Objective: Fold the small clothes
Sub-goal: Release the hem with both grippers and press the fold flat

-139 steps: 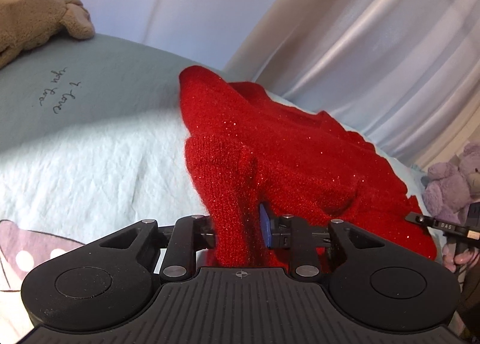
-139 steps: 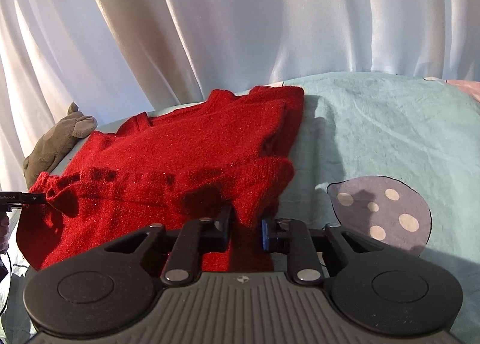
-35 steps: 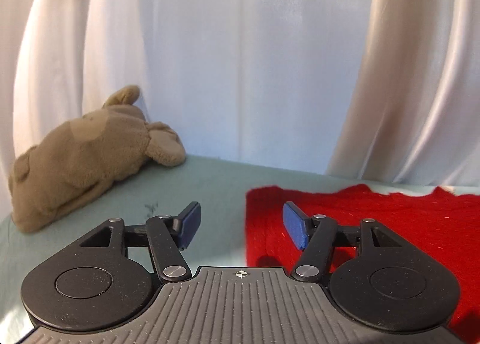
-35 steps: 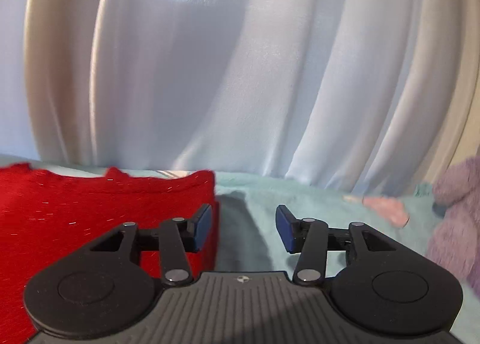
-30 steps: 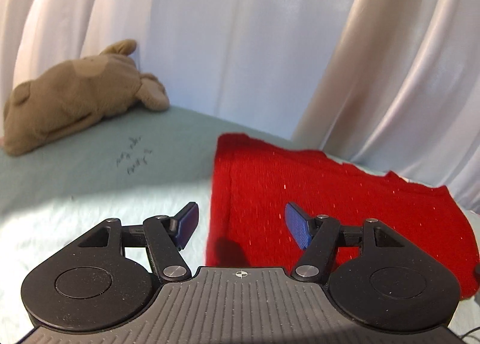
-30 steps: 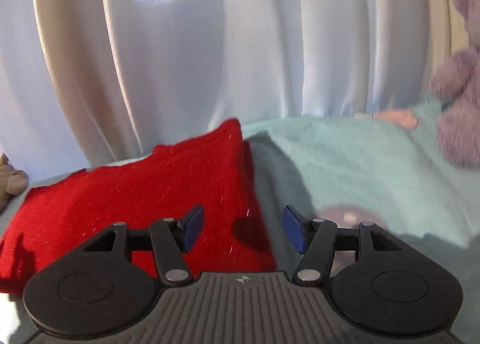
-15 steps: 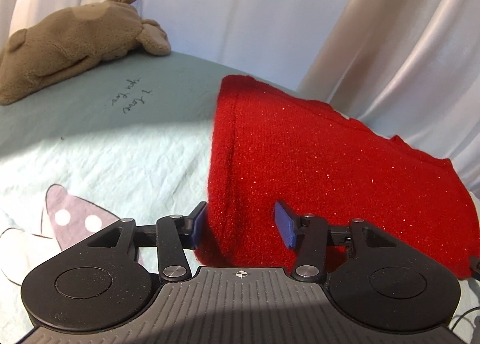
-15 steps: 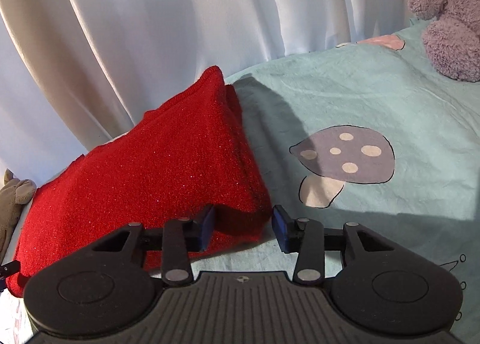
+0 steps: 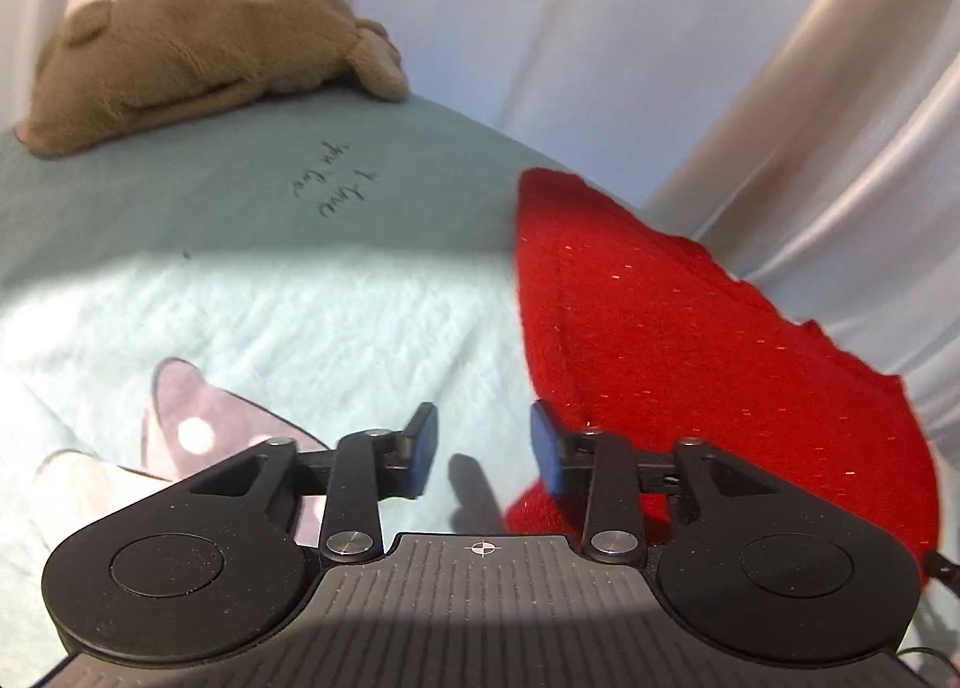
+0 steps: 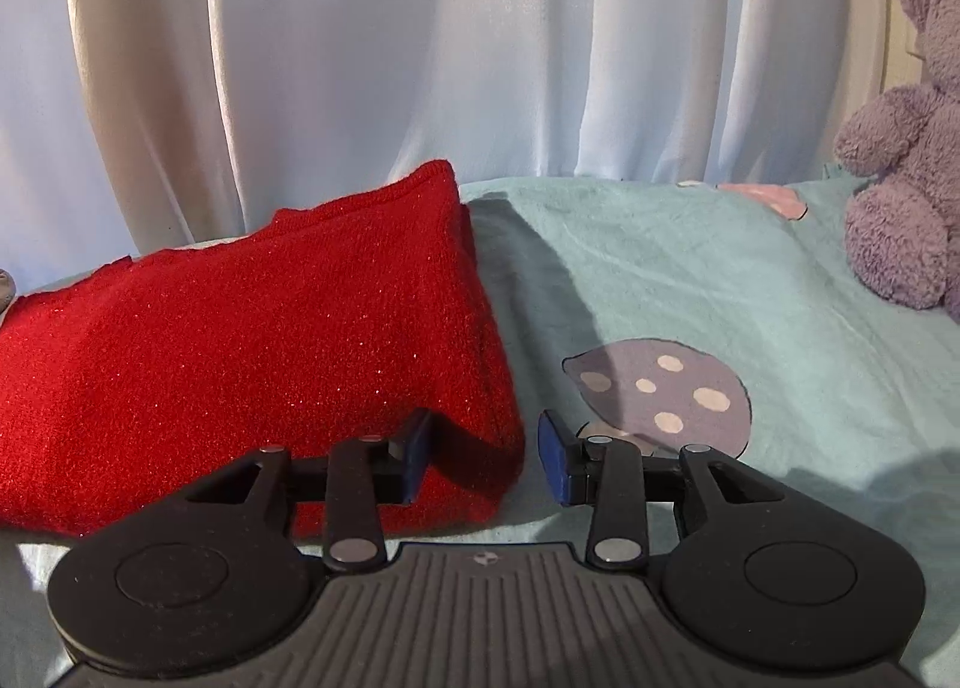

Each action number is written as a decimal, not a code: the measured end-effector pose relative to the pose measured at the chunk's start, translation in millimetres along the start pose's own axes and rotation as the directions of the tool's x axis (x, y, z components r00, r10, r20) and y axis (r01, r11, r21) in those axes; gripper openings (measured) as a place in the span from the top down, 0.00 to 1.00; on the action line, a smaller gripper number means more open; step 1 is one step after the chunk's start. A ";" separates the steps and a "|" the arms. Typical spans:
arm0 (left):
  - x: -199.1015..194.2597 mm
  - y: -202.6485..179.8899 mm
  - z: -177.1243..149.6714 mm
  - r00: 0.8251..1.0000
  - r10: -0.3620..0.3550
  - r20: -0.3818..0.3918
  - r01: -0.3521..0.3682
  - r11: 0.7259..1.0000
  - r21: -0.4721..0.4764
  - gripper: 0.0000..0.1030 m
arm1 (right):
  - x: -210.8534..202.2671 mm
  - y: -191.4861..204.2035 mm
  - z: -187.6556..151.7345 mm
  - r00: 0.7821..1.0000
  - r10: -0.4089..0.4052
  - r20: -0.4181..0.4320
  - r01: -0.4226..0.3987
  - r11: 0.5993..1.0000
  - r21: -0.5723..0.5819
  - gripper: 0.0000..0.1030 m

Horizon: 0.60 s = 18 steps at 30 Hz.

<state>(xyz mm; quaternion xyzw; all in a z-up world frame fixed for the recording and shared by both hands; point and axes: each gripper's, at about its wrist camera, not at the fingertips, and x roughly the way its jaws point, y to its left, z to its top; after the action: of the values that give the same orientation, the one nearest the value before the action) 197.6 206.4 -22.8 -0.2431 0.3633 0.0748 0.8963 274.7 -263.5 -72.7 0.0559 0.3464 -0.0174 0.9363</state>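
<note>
While both my tools stand parted, the folded red sweater lies flat on the bed.

My left tool sits at lower centre with bare sheet between its blue pads; the fuzzy knit's near corner lies just beside the right-hand pad, and whether it touches I cannot tell. My right tool has the sweater's thick, glittery corner between its pads, neither pad pressing it. Pale mint bedsheet, softly crumpled, bears a grey spotted mushroom print. A brown plush toy lies at upper left, a lilac teddy at the right edge, smooth white curtains behind.
</note>
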 end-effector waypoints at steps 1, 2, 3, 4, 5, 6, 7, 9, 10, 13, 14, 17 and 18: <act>0.0 1.9 0.0 0.999 -0.042 -0.007 0.042 0.999 -0.021 0.45 | -2.7 0.3 1.2 1.000 -0.013 0.012 0.013 1.000 -0.010 0.65; 2.1 3.3 1.0 0.997 -0.077 -0.018 0.076 0.996 -0.039 0.41 | -5.1 0.5 2.7 0.999 -0.026 0.021 0.027 0.999 -0.019 0.65; 6.4 4.5 1.9 0.995 -0.096 -0.035 0.094 0.994 -0.063 0.33 | -6.7 0.8 3.9 0.999 -0.029 0.026 0.029 0.999 -0.022 0.64; 9.6 5.8 3.0 0.994 -0.104 -0.044 0.100 0.992 -0.080 0.31 | -8.1 0.9 5.1 0.999 -0.022 0.030 0.022 1.000 -0.019 0.64; 12.6 7.8 4.6 0.990 -0.130 -0.047 0.125 0.987 -0.099 0.31 | -10.3 2.3 7.5 0.999 -0.009 0.033 0.010 1.000 -0.013 0.64; 14.8 12.1 6.6 0.985 -0.166 -0.049 0.158 0.978 -0.136 0.31 | -11.4 3.8 8.7 0.999 0.004 0.034 -0.003 1.000 -0.012 0.63; 15.8 17.0 8.7 0.979 -0.197 -0.046 0.186 0.967 -0.176 0.31 | -13.0 6.8 9.9 0.999 0.020 0.038 -0.019 1.000 -0.015 0.63; 16.7 28.2 13.8 0.965 -0.263 -0.021 0.250 0.936 -0.247 0.26 | -15.3 14.8 11.3 0.998 0.046 0.048 -0.044 0.998 -0.033 0.59; 17.4 31.9 17.3 0.958 -0.287 -0.017 0.272 0.924 -0.269 0.25 | -16.3 19.1 10.9 0.997 0.057 0.053 -0.055 0.998 -0.044 0.59; 20.3 37.1 27.7 0.945 -0.328 0.003 0.314 0.902 -0.297 0.25 | -15.3 26.6 9.3 0.996 0.070 0.051 -0.067 0.996 -0.060 0.59; 22.2 35.5 30.5 0.943 -0.331 -0.005 0.316 0.903 -0.292 0.25 | -14.1 27.2 8.8 0.996 0.071 0.048 -0.068 0.996 -0.058 0.59; 40.9 27.9 34.3 0.939 -0.333 -0.087 0.304 0.922 -0.241 0.25 | -11.7 28.7 7.9 0.997 0.073 0.039 -0.071 0.996 -0.052 0.59; 47.2 26.2 34.1 0.938 -0.330 -0.106 0.299 0.926 -0.231 0.25 | -11.4 29.5 7.8 0.997 0.073 0.037 -0.071 0.996 -0.054 0.59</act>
<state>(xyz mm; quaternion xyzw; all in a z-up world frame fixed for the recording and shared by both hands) 244.7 243.9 -44.2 -0.3968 0.3726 -0.0496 0.8374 273.2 -235.1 -56.7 0.0433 0.3262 0.0243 0.9440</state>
